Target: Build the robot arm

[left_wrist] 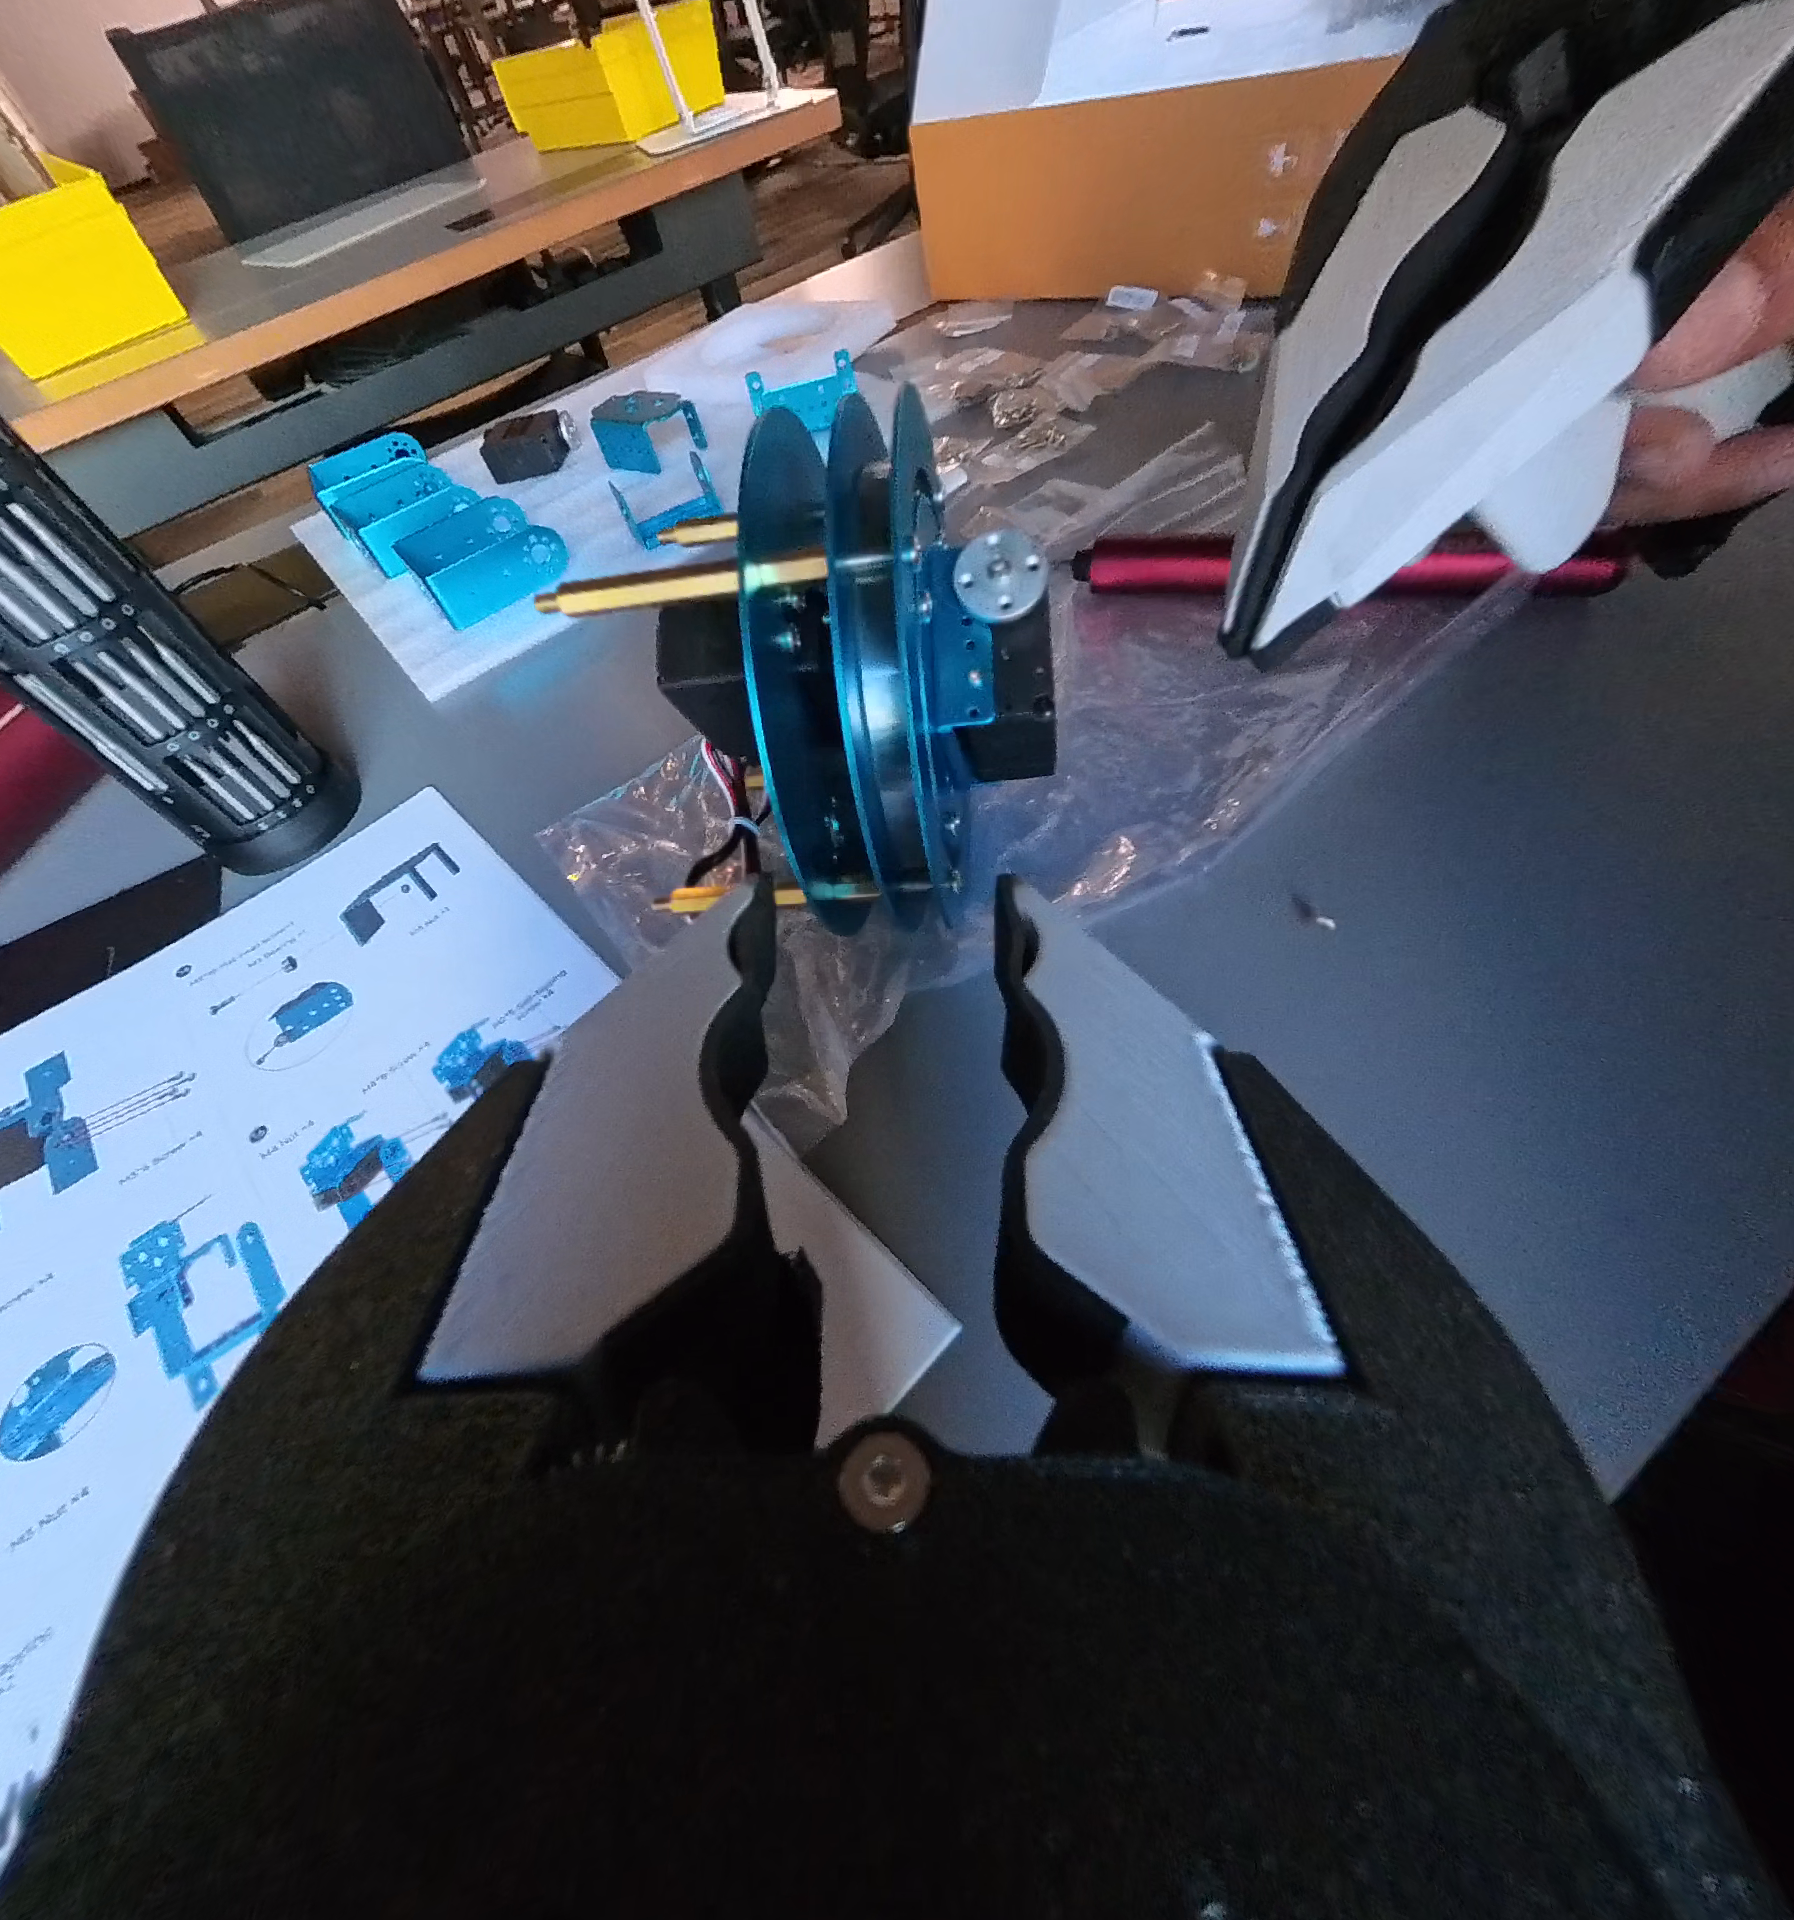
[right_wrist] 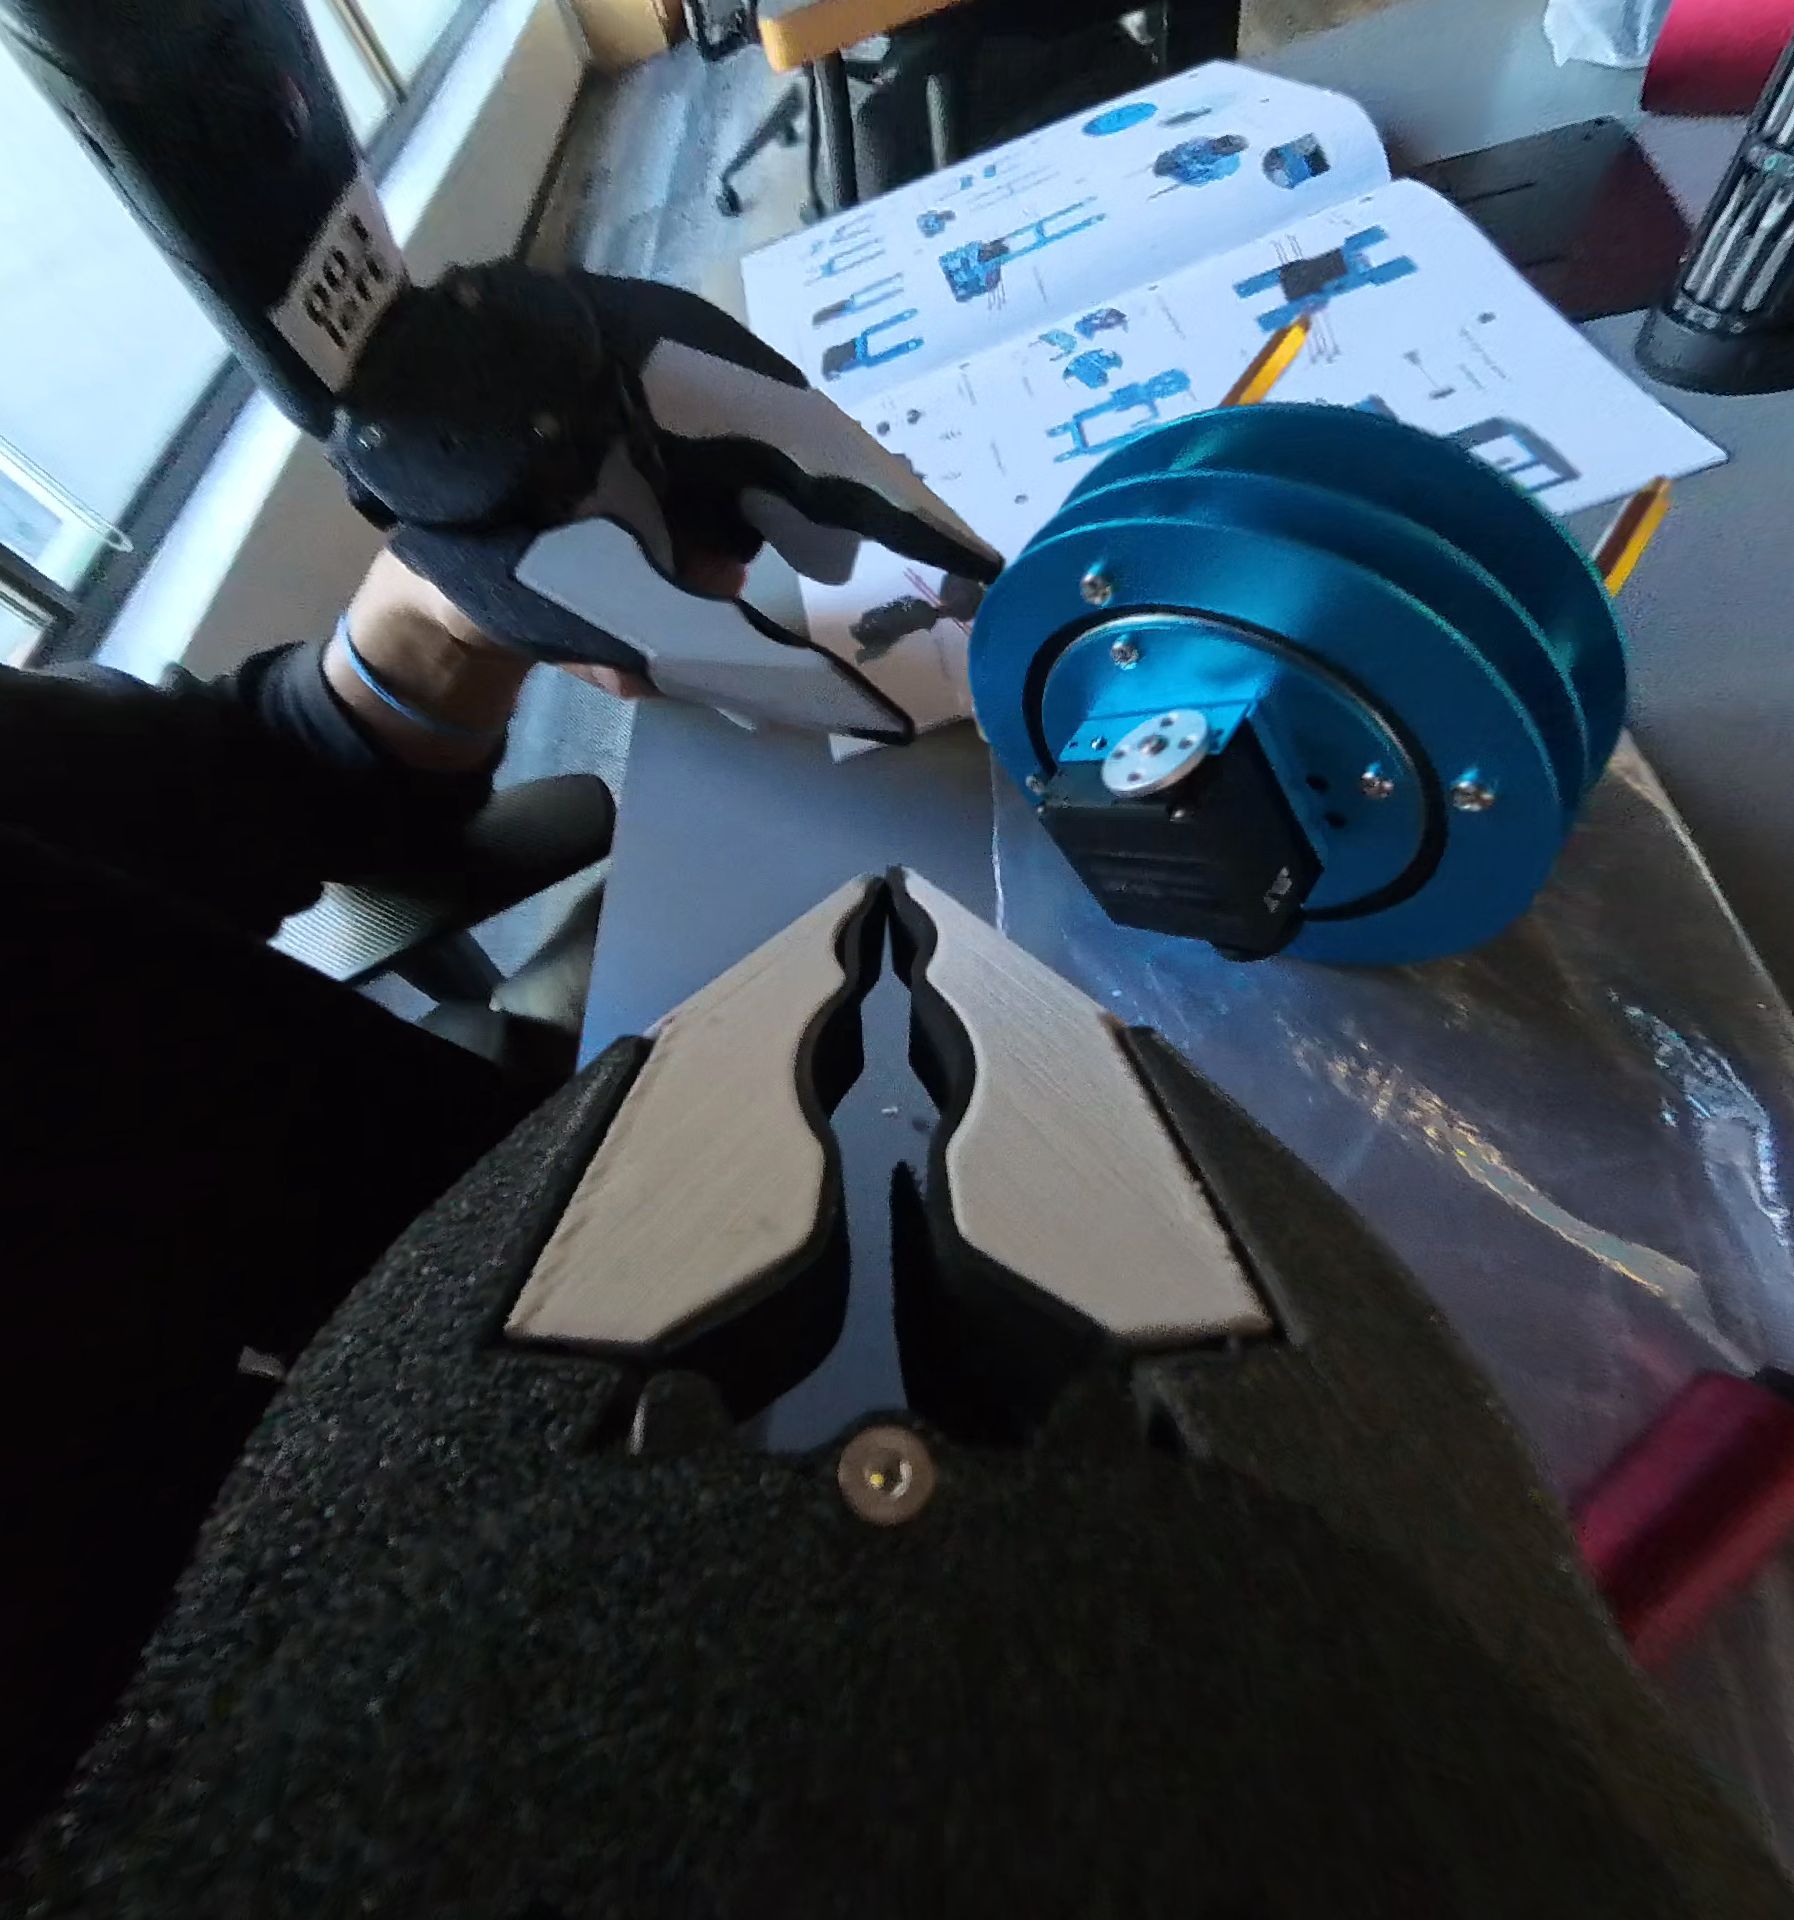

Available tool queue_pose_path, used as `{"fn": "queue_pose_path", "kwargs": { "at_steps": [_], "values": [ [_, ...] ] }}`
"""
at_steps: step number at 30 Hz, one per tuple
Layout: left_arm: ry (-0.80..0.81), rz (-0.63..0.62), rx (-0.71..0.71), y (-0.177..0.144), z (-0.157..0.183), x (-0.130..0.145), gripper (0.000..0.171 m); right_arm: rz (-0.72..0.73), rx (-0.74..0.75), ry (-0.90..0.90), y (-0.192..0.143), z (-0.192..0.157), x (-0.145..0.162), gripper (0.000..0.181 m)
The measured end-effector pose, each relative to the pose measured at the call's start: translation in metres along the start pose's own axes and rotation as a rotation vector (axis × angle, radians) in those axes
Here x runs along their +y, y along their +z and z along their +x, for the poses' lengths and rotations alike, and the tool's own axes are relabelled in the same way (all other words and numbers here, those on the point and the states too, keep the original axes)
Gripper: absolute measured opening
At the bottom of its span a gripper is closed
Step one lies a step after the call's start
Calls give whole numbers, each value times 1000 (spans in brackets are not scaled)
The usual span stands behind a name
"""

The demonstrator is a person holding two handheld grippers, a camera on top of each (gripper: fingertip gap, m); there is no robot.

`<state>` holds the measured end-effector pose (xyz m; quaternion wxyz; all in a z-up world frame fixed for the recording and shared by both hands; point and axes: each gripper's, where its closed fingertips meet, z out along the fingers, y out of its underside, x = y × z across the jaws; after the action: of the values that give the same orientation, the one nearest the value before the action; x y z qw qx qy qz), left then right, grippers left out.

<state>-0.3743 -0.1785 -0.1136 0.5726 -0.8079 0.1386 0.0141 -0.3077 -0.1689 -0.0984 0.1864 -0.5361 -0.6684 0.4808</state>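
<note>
Standing on edge on a clear plastic bag (left_wrist: 1163,727), the blue metal three-disc turntable assembly with black servo (left_wrist: 851,665) sits at twelve o'clock of the left gripper (left_wrist: 877,914), whose jaws are spread just short of it. At two o'clock the right gripper (left_wrist: 1248,646) hangs above.

From the right wrist, the right gripper's (right_wrist: 888,883) tips are pressed together, empty; the assembly (right_wrist: 1288,686) lies at one o'clock, the printed instruction booklet (right_wrist: 1132,270) behind it.

At the centre of the frame the right gripper (right_wrist: 888,896) has its fingertips together, holding nothing. To the upper right, the blue disc assembly (right_wrist: 1298,675) stands on clear plastic (right_wrist: 1495,1122), and the left gripper (right_wrist: 950,649), jaws apart, is just beside its left rim.
</note>
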Motion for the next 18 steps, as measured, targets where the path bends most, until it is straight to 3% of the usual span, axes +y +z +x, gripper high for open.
{"fn": "queue_pose_path", "kwargs": {
  "at_steps": [4, 10, 13, 15, 18],
  "values": [
    [1, 4, 4, 0, -1, 0, 42, -19, 15, -9, 7, 4, -2, 0],
    [-10, 8, -3, -6, -3, 1, 41, -114, 79, -233, 26, -1, -5, 0],
    [10, 1, -19, -4, -5, 1, 42, -125, 64, -239, 26, -5, -9, 12],
    [32, -2, -35, -1, -7, -1, 40, -152, 31, -214, 22, -13, 2, 26],
    [34, -2, -33, 2, -9, -3, 34, -234, 20, -230, 16, -26, 37, 23]
  ]
}}
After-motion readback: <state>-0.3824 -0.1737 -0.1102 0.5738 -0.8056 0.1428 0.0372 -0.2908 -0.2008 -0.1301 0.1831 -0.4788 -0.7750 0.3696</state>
